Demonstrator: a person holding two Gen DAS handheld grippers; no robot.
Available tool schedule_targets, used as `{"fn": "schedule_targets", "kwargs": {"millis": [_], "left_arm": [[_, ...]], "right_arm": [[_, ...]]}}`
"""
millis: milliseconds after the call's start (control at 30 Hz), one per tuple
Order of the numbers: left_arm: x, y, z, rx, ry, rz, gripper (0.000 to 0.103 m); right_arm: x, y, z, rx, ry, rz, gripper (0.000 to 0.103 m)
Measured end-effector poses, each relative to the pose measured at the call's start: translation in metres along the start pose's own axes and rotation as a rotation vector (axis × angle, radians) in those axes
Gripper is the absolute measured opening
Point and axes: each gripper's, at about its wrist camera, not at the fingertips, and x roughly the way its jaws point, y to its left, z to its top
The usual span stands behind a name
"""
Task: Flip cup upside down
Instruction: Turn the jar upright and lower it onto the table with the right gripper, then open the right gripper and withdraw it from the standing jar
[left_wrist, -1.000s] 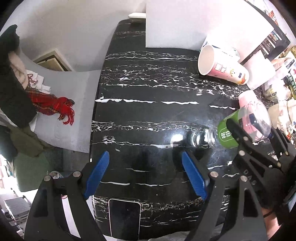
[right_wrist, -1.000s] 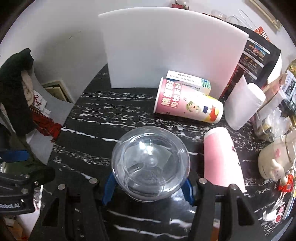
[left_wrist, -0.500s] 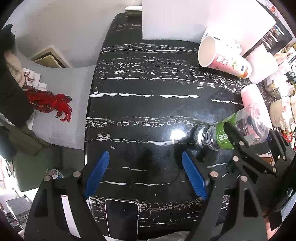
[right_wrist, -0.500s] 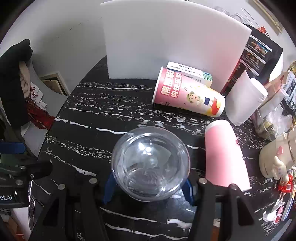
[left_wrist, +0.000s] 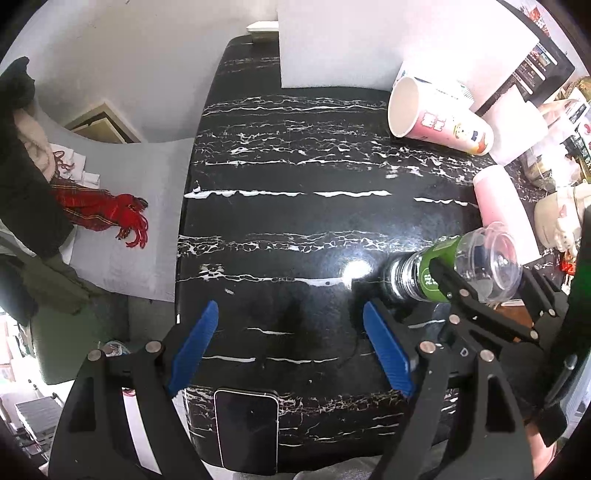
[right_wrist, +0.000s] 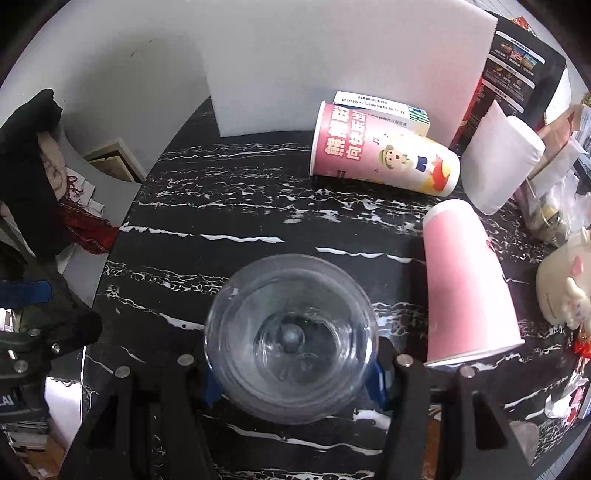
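Left wrist view shows the right gripper (left_wrist: 476, 291) clamped on the clear cup (left_wrist: 458, 267), long axis near horizontal above the table (left_wrist: 295, 206), mouth rightward; the left gripper (left_wrist: 291, 350) hangs spread and empty alongside.

Your clear plastic cup (right_wrist: 291, 338), green-banded, lies tilted, mouth toward you, just left of the pink cup (right_wrist: 467, 280).

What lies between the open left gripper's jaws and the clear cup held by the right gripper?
Nothing: in the left wrist view, only bare black marble tabletop separates the left gripper from the clear cup clamped in the right gripper.
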Motion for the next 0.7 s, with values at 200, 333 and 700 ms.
{"fn": "schedule_targets", "kwargs": {"millis": [200,333,700], "left_arm": [[-0.013,-0.004,-0.004,0.003,-0.020,0.009,0.080],[-0.027,-0.009,-0.006,0.008,-0.031,-0.002,0.080],[-0.086,-0.020,-0.016,0.021,-0.132,0.005,0.080]], "right_arm": [[-0.002,0.002,0.003,-0.008,0.003,-0.008,0.076],[-0.012,0.001,0.006,-0.008,-0.007,0.011,0.077],[-0.073,-0.013,0.014,0.042,-0.081,0.017,0.078]]}}
